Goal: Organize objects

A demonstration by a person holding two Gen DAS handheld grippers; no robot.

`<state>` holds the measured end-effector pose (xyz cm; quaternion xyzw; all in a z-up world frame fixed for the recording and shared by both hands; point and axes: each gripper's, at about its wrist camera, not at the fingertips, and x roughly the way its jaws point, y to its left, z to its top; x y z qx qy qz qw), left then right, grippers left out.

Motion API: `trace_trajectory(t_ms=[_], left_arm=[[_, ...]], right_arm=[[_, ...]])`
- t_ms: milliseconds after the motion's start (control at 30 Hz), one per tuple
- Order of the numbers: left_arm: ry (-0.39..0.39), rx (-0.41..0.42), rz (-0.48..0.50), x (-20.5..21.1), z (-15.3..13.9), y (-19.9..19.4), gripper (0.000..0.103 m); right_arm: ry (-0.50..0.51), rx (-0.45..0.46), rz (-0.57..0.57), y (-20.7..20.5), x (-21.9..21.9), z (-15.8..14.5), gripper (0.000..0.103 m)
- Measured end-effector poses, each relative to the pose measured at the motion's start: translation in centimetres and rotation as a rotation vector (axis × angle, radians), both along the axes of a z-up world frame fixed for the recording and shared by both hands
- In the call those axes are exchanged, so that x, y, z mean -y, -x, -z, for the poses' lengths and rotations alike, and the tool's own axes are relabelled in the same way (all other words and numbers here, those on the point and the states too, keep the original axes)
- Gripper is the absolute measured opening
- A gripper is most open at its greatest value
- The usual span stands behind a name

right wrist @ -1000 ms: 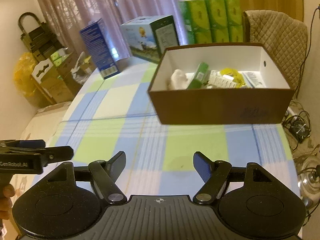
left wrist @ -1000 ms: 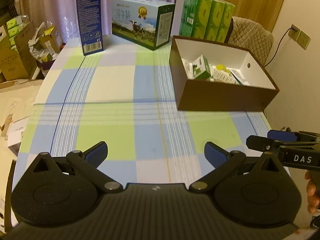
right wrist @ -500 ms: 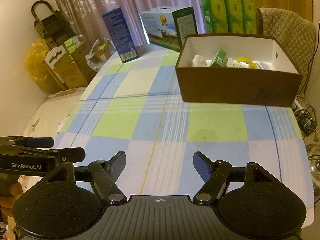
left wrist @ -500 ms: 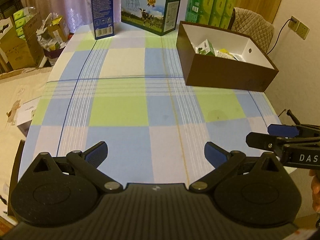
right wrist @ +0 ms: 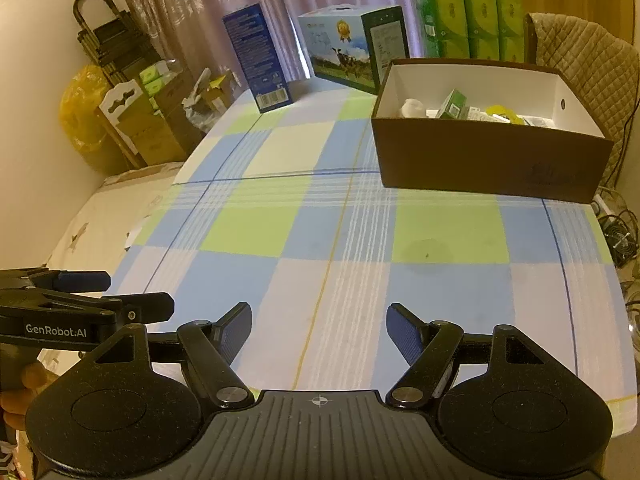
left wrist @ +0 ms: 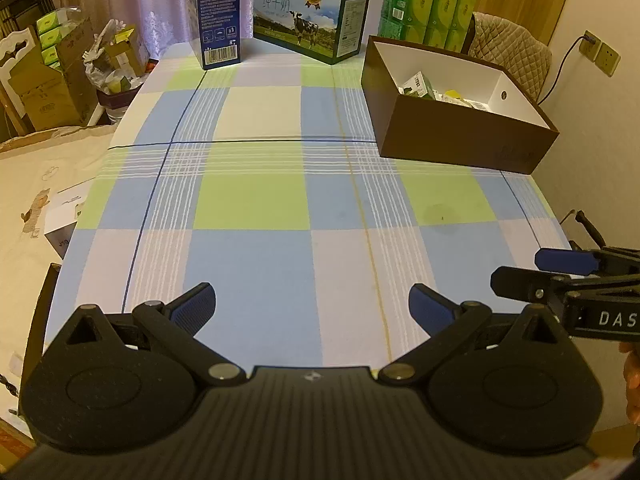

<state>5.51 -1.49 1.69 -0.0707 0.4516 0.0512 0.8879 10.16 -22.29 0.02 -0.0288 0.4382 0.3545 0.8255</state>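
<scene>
Both pairs of blue-padded fingers are spread wide and grasp nothing. Left gripper (left wrist: pixel 312 306) hangs over the near edge of the checked tablecloth (left wrist: pixel 256 200); right gripper (right wrist: pixel 319 330) does the same just beside it, its side showing at 3 o'clock in the left view. Farther out, at 1 o'clock, a brown box (right wrist: pixel 484 160) with a white inside sits on the cloth, holding a green carton (right wrist: pixel 452 105), a yellow item and other small packets. Beyond it, at 12 o'clock, stand a milk carton case (left wrist: pixel 310 20), a tall blue box (left wrist: pixel 218 12) and green tissue packs (left wrist: pixel 428 12).
</scene>
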Motion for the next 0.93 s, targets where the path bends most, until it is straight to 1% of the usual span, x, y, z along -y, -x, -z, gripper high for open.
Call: trace_trajectory(t_ms=[367,933], left_arm=[[0.001,0.001,-0.003,-0.4,0.1,0.1,0.102],[0.004,-0.012,-0.001,-0.8,0.6,-1.2,0.102]], right_arm=[[0.009,-0.003,-0.003,0.1,-0.6,0.2,0.072],[0.025,-0.019,0.005,-0.6,-1.3,0.8,0.071]])
